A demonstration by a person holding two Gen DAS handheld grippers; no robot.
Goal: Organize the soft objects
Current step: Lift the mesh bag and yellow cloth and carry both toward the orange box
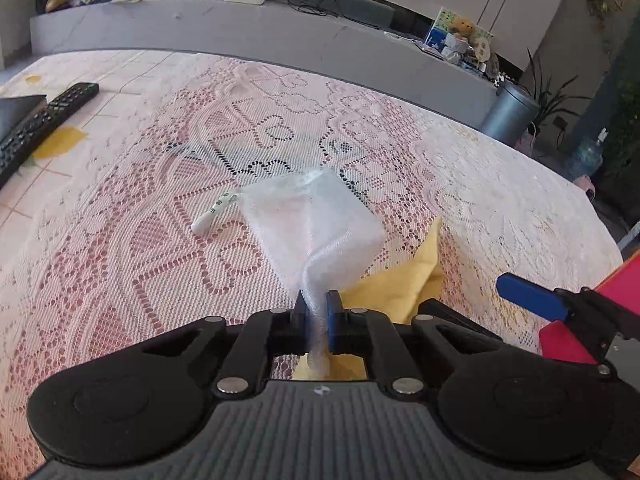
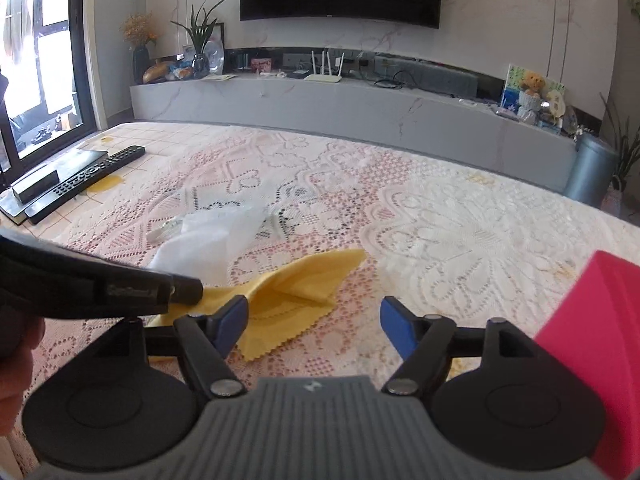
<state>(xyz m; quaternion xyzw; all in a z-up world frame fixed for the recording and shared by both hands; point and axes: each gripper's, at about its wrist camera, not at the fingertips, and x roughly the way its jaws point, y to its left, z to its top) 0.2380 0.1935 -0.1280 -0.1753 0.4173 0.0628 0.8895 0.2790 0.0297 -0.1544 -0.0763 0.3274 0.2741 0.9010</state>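
My left gripper is shut on a gathered corner of a sheer white mesh pouch, which stretches away from the jaws over the lace tablecloth; the pouch also shows in the right wrist view. A yellow cloth lies crumpled on the table just in front of my right gripper, which is open and empty above it. The yellow cloth also shows right of the left jaws. The left gripper's body crosses the left of the right wrist view.
A pink box stands at the right table edge, close to my right gripper. A black remote and a dark flat box lie at the far left. A white tag hangs by the pouch. A grey TV bench runs behind the table.
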